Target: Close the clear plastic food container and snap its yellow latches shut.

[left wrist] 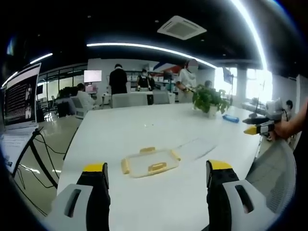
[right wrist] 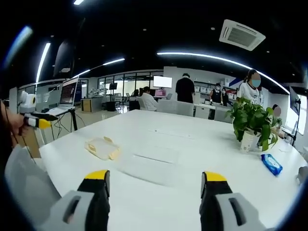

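Observation:
The clear plastic container [left wrist: 150, 163] lies on the white table [left wrist: 144, 130], with yellow latches on its sides. A faint clear flat piece [left wrist: 195, 148], which looks like its lid, rests on the table just right of it. My left gripper [left wrist: 157, 167] hovers open short of the container, holding nothing. From the right gripper view the container [right wrist: 102, 148] sits to the left and the clear piece [right wrist: 149, 162] lies ahead. My right gripper [right wrist: 155, 176] is open and empty above the table [right wrist: 192, 144]. A hand holds the right gripper [left wrist: 257, 126] off the table's right edge.
A potted plant [left wrist: 209, 100] and a blue pack [left wrist: 231, 118] stand toward the far right of the table. A laptop on a stand [left wrist: 21, 98] is off to the left, and a grey chair back [left wrist: 274, 168] on the right. Several people stand at desks behind.

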Motion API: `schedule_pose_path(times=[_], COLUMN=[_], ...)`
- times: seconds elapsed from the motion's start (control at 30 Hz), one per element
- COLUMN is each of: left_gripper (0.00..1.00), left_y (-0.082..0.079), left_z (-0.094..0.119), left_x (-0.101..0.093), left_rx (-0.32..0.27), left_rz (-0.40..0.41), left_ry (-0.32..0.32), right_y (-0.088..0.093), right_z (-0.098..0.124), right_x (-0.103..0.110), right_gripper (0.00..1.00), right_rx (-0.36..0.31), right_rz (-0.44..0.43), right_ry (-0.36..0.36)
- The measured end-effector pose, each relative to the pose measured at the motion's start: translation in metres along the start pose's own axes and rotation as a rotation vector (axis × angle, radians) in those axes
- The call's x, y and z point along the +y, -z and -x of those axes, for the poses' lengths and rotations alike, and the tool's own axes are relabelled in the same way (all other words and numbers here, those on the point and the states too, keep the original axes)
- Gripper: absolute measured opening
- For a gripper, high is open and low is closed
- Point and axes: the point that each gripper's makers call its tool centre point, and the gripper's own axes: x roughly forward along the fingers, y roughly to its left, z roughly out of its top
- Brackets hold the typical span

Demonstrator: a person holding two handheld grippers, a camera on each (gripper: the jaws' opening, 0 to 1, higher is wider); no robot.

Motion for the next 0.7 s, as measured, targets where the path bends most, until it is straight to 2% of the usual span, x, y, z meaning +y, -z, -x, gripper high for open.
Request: schedule_pose_path(times=[0.7], left_gripper=[0.81], left_y=[0.015], left_z=[0.003], left_x=[0.013], left_rx=[0.04], left_rz=[-0.011], left_ry=[-0.018], right_y=[0.007], right_z=[-0.003], right_x=[0.004], right_gripper=[0.79], right_rx=[0.038], right_rz=[0.017], right_ry=[-0.025])
